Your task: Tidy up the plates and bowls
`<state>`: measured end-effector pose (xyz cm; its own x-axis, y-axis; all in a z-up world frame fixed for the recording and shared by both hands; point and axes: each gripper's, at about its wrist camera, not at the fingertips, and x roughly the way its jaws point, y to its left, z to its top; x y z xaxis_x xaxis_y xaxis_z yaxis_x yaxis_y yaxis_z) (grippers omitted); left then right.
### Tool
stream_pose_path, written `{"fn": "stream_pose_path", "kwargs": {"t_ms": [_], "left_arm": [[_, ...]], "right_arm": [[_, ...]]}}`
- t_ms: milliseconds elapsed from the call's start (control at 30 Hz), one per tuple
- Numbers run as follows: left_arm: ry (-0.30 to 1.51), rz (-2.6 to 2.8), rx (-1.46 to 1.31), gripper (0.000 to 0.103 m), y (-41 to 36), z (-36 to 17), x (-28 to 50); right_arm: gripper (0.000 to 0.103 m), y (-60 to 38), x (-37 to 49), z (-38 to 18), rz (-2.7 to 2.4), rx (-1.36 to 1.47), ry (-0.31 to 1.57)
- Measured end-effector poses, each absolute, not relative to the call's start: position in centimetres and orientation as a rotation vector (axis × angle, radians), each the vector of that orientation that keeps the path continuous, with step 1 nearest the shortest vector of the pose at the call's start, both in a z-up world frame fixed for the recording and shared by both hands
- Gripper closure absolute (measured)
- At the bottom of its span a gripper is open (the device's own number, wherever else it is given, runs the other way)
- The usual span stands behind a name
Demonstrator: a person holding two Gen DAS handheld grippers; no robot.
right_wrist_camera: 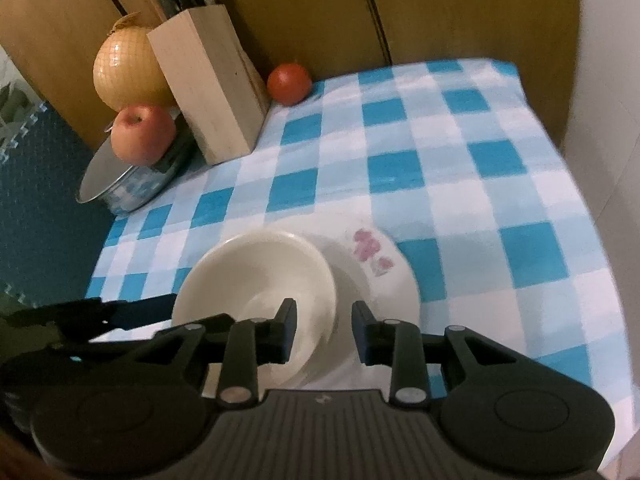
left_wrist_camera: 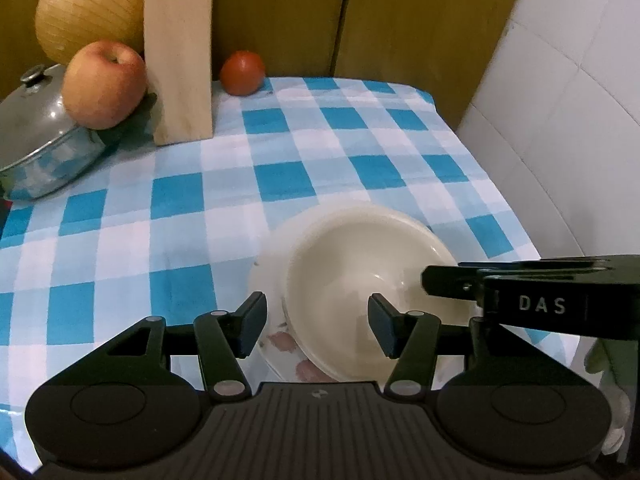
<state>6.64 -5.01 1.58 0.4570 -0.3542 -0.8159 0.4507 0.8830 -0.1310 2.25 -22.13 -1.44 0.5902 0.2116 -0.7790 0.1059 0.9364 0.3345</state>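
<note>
A cream bowl point(left_wrist_camera: 360, 276) sits on a white plate point(left_wrist_camera: 266, 268) with pink flower marks, on the blue checked cloth. In the right wrist view the bowl point(right_wrist_camera: 256, 276) sits on the left part of the plate point(right_wrist_camera: 384, 276). My left gripper point(left_wrist_camera: 316, 326) is open, its jaws standing either side of the bowl's near left rim, not touching it. My right gripper point(right_wrist_camera: 324, 328) is open, its jaws astride the bowl's near right rim. The right gripper also shows in the left wrist view point(left_wrist_camera: 444, 282) at the bowl's right edge.
A wooden knife block point(left_wrist_camera: 180, 52), a tomato point(left_wrist_camera: 242, 73), an apple point(left_wrist_camera: 105, 84) on a steel pot lid point(left_wrist_camera: 36, 128) and a large yellow onion point(left_wrist_camera: 90, 6) stand at the back left. A white tiled wall point(left_wrist_camera: 560, 120) borders the right.
</note>
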Motion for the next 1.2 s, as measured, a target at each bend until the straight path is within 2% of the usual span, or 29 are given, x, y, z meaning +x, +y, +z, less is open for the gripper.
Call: {"fn": "stream_pose_path", "kwargs": {"t_ms": [233, 433, 633, 733, 1200], "left_arm": [[0.934, -0.456, 0.082, 0.039, -3.9, 2.2, 5.8], [0.857, -0.387, 0.071, 0.025, -2.5, 2.7, 2.0], [0.910, -0.381, 0.052, 0.024, -2.3, 1.2, -1.4], [0.894, -0.347, 0.045, 0.018, -1.9, 0.8, -2.3], [0.907, -0.321, 0.048, 0.017, -2.3, -0.3, -3.1]], "right_arm": [[0.079, -21.4, 0.4, 0.1, 0.027, 0.296, 0.850], [0.071, -19.9, -3.9, 1.3, 0.023, 0.270, 0.773], [0.069, -18.5, -7.8, 0.6, -0.059, 0.205, 0.760], [0.068, -18.3, -8.9, 0.1, -0.074, 0.216, 0.773], [0.065, -17.3, -9.9, -1.6, -0.100, 0.211, 0.812]]}}
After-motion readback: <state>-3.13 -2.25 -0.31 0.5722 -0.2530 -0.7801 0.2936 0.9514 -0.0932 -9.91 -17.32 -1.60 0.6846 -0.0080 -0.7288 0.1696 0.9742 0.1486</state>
